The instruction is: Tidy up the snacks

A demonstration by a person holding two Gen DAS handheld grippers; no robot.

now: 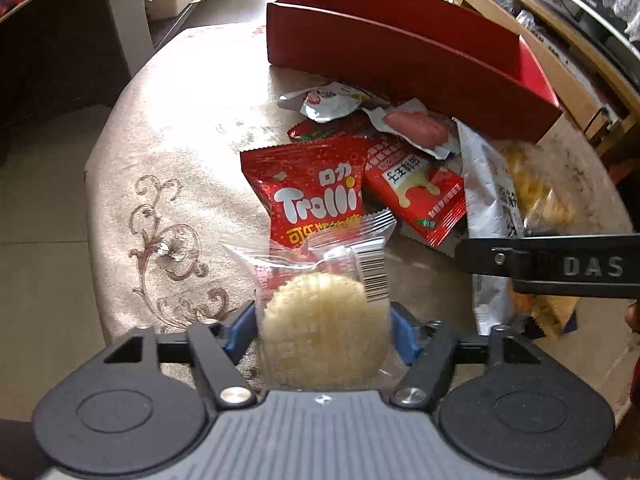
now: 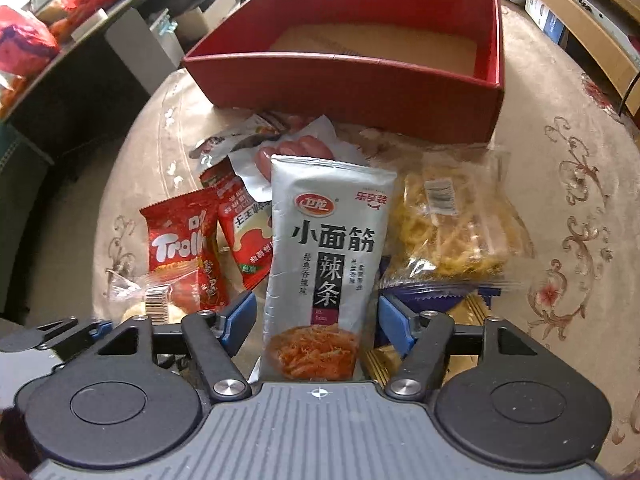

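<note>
My left gripper (image 1: 324, 332) points down at the table, its blue pads pressed against both sides of a clear-wrapped round rice cracker (image 1: 324, 336). Just beyond it lies a red Trolli packet (image 1: 312, 196). A silver spicy-strip packet (image 2: 324, 240) stands between the blue pads of my right gripper (image 2: 318, 320); narrow gaps show on both sides, so the pads do not press it. An open red box (image 2: 340, 76) with a bare brown floor sits behind the snack pile. In the left wrist view a black finger of the right gripper (image 1: 560, 268) reaches in from the right.
The pile also holds a red-and-white packet (image 1: 412, 188), a wrapped sausage (image 1: 416, 128), a white pouch (image 1: 328, 100) and a clear bag of yellow fried strips (image 2: 448, 224). The round table (image 1: 168, 152) has a beige embroidered cloth. A dark cabinet (image 1: 60, 52) stands to the left.
</note>
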